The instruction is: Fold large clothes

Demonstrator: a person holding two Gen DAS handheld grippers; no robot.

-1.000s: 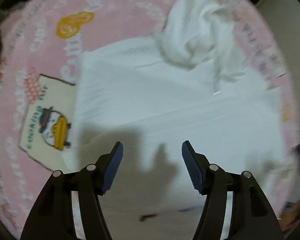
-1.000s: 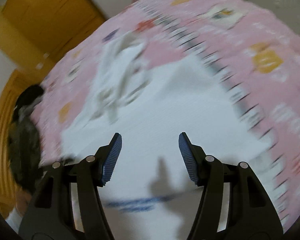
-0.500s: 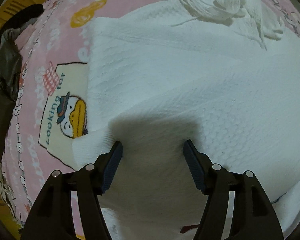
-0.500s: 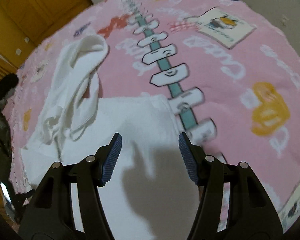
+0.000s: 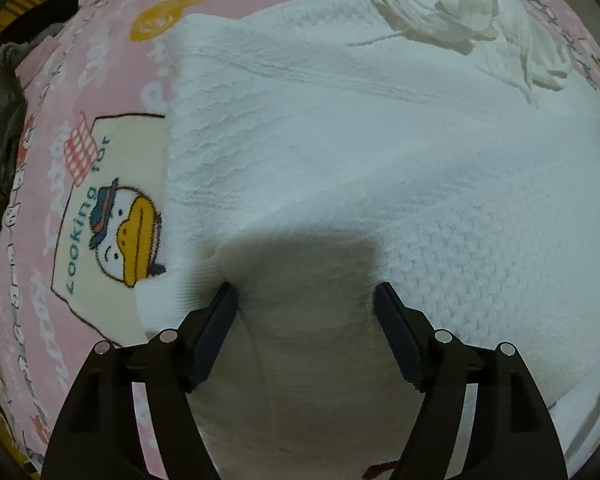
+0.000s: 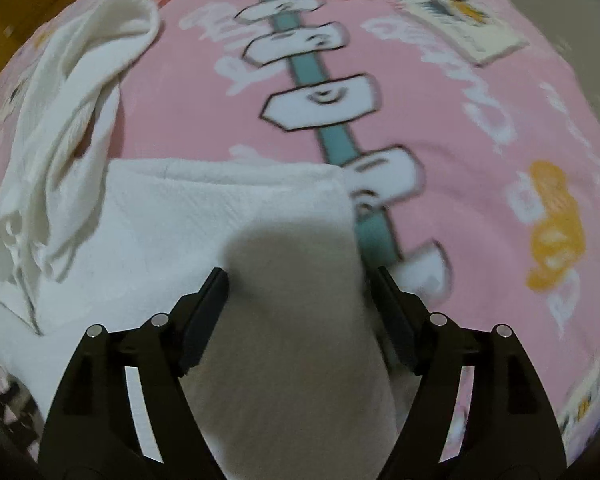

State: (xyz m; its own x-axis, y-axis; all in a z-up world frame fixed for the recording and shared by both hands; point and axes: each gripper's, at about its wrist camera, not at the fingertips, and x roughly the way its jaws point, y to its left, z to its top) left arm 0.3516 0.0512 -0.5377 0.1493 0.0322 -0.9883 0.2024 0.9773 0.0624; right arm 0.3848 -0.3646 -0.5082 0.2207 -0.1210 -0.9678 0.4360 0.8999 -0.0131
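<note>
A large white knitted garment (image 5: 360,128) lies spread on a pink printed blanket (image 5: 100,64). Its bunched hood or sleeve (image 5: 440,12) lies at the far end. My left gripper (image 5: 306,300) is open, low over the garment's near folded edge, with cloth between the fingers. In the right wrist view the garment (image 6: 180,216) has a folded corner under my right gripper (image 6: 298,284), which is open with the cloth edge between its fingers. A twisted sleeve (image 6: 80,92) runs away at the left.
The blanket (image 6: 460,140) has cartoon prints, a duck patch (image 5: 116,220) left of the garment and a teal signpost print (image 6: 320,92). Dark clothing (image 5: 4,100) lies at the far left edge. Bare floor (image 6: 560,8) shows beyond the blanket.
Both grippers have dropped close to the garment and moved forward onto its near edge. The right view swung from the garment's middle to its corner. Both stayed open.
</note>
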